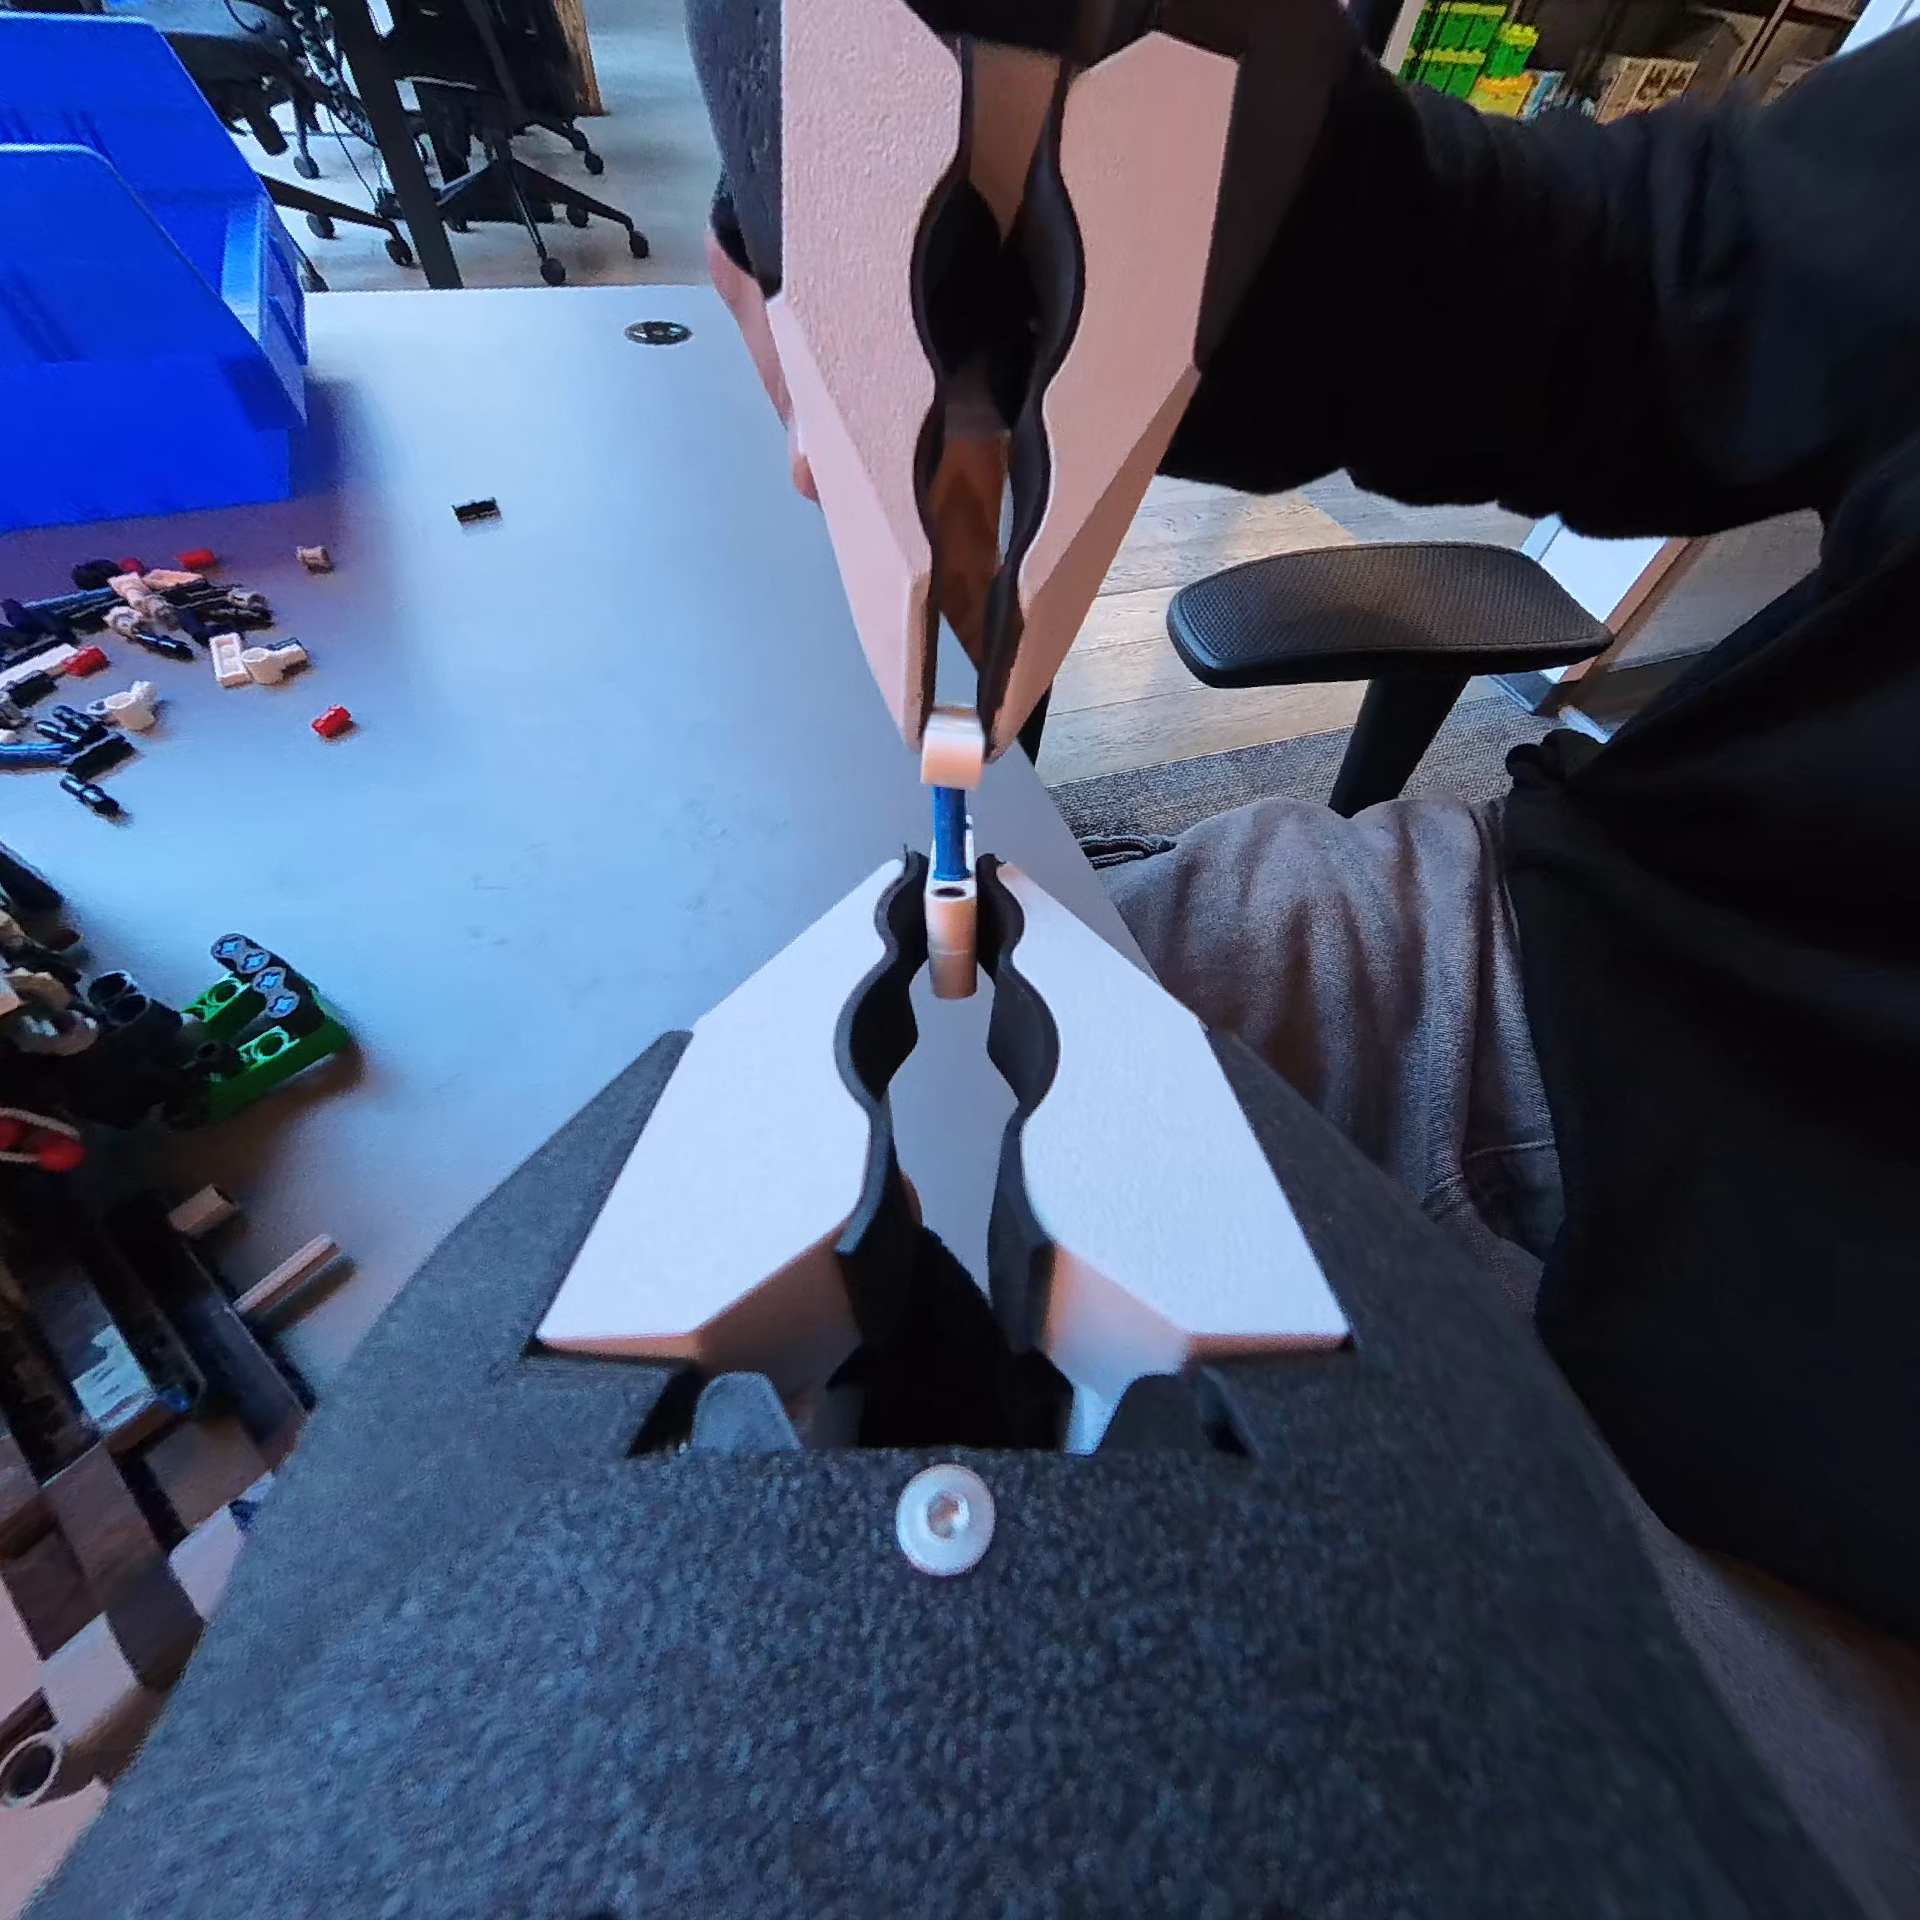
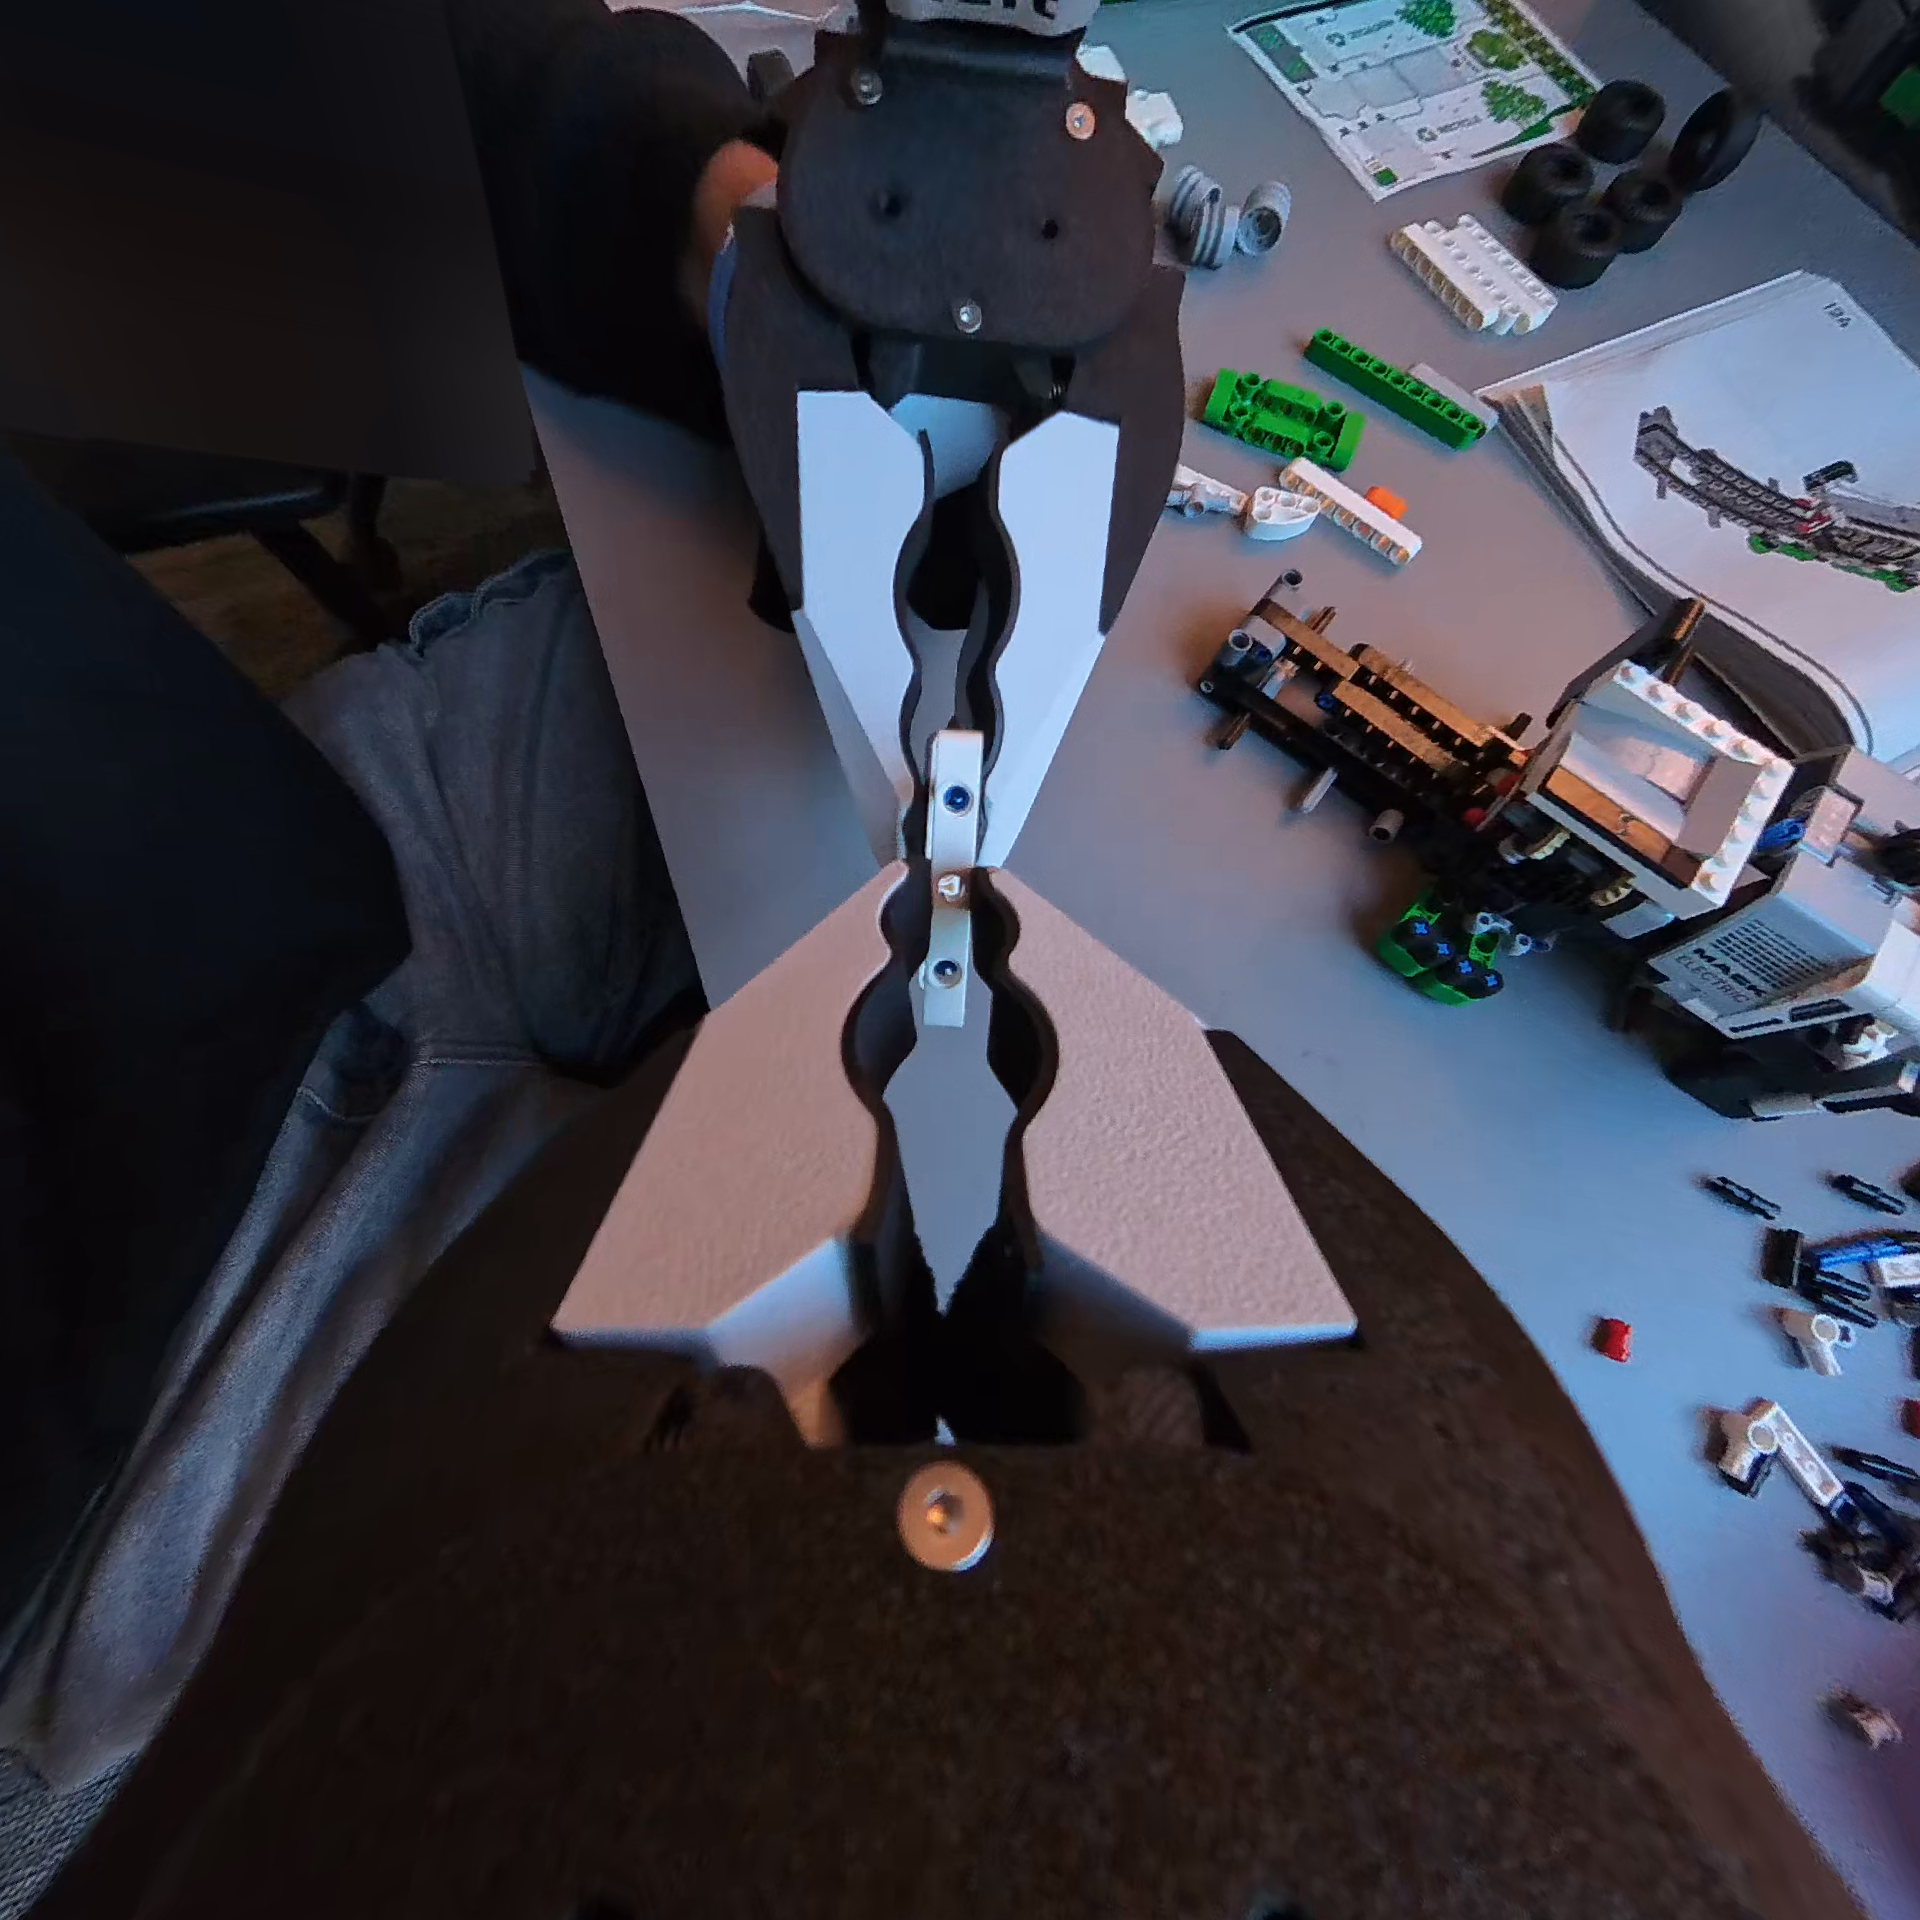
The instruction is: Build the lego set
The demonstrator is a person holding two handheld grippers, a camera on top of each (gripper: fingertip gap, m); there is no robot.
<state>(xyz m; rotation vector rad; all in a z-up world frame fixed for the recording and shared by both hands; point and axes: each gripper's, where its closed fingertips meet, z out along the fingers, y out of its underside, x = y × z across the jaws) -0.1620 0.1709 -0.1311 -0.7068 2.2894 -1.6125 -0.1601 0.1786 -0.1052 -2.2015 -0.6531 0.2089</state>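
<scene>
Two grippers meet above the table [image 1: 582,727] edge: left gripper [image 1: 951,883] pinches a white liftarm [image 1: 951,935], right gripper [image 2: 951,904] pinches its mate [image 2: 948,961]; blue pin [image 1: 948,831] between; advise square alignment, straight steady push

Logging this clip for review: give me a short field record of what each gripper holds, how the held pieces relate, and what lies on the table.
left gripper: shut on white connector
right gripper: shut on white liftarm
link: blue axle spans between the two white pieces, held in the air at the table edge
table: partly built truck model, black tyres, green beams, instruction booklet, loose small parts
side: blue bin
</scene>
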